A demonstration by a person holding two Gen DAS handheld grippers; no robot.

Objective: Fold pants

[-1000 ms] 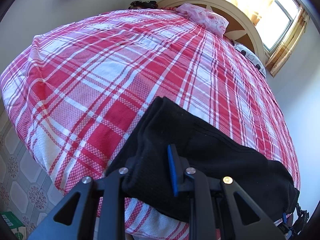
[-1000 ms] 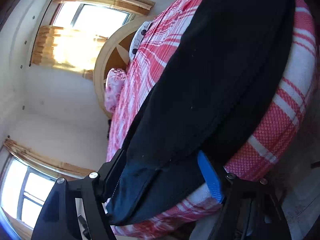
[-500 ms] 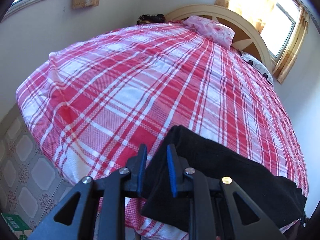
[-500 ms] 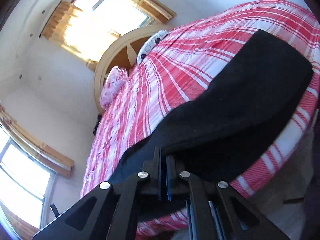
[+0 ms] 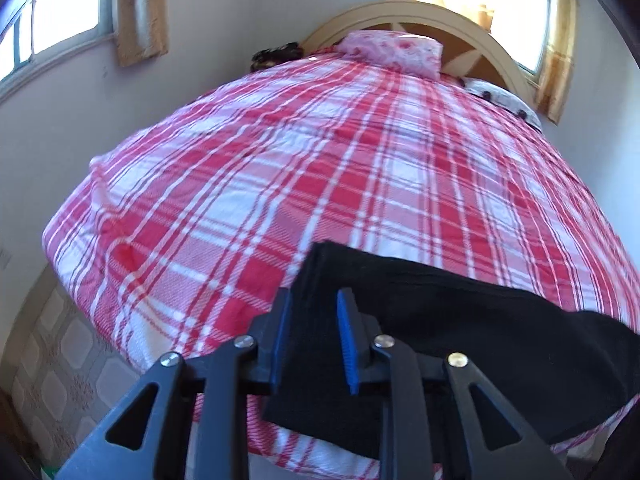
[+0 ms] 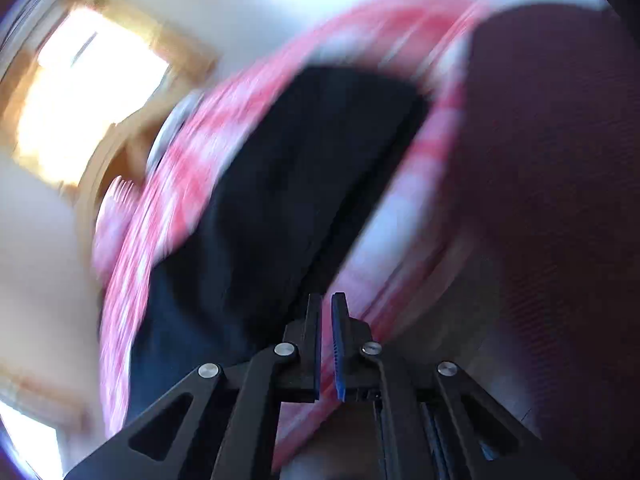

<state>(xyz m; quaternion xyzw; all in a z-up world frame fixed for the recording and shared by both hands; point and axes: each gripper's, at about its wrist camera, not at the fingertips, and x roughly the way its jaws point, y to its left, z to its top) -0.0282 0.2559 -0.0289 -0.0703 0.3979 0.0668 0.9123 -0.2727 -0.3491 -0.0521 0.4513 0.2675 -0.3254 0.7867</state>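
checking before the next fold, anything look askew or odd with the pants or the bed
Nothing stands out. The black pants lie folded at the near edge of the red plaid bedspread, none of it trailing off. The left gripper is opening around their corner. The right wrist view is too blurred to check.

Home bedroom.
Bed [image 5: 360,184] with plaid cover, pillow [image 5: 394,51], arched headboard [image 5: 472,36], curtained windows [image 5: 68,20], tiled floor [image 5: 60,364].
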